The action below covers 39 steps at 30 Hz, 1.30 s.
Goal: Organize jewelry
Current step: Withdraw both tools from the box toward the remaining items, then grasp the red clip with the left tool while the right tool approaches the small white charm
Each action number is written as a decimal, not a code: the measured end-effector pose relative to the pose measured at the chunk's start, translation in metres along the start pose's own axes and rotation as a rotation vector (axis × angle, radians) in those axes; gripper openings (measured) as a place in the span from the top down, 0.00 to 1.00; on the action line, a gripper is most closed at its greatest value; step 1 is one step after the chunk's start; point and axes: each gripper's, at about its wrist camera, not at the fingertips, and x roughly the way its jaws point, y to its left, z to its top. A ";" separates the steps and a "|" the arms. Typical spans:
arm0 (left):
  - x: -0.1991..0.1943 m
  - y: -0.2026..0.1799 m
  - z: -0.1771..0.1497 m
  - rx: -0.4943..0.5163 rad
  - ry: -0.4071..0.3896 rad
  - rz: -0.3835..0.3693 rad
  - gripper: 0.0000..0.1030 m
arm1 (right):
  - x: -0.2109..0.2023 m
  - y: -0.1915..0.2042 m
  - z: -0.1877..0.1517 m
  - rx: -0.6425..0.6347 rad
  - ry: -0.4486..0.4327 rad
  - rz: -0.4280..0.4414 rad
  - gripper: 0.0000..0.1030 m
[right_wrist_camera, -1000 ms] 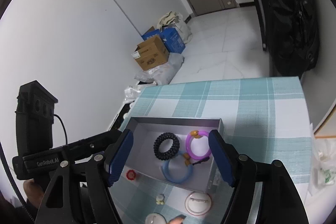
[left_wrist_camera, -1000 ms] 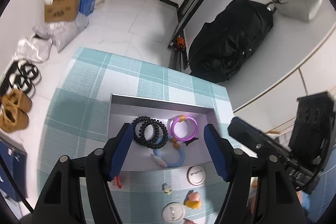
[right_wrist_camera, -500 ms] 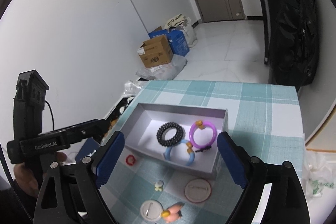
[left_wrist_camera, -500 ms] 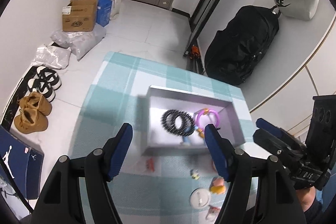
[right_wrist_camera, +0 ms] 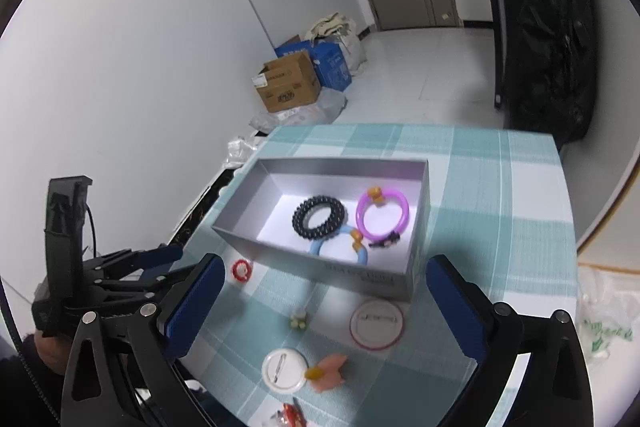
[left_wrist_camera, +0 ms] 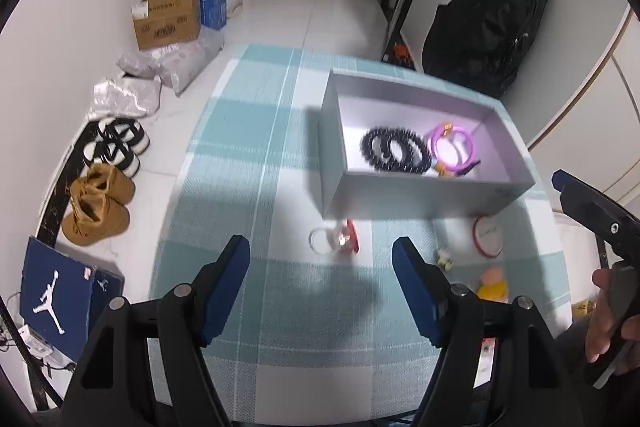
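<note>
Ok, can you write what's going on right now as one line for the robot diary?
step: reach for next piece | left claw: open, empty, above red ring | right claw: opening, empty | box: three hair ties inside

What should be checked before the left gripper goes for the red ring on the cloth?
1. Left gripper empty, jaws apart: ok.
2. Red ring lies on the cloth, ahead between the fingers, not yet reached: ok.
3. Box has bare floor left: ok.
4. Right gripper jaws opening, nothing between them: ok.
5. Right gripper away from the ring: ok.
6. Ring's exact shape, blurred: cannot tell.
</note>
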 end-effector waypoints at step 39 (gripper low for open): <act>0.033 -0.016 0.001 0.056 0.099 0.065 0.76 | 0.008 -0.004 -0.015 -0.029 0.078 -0.039 0.00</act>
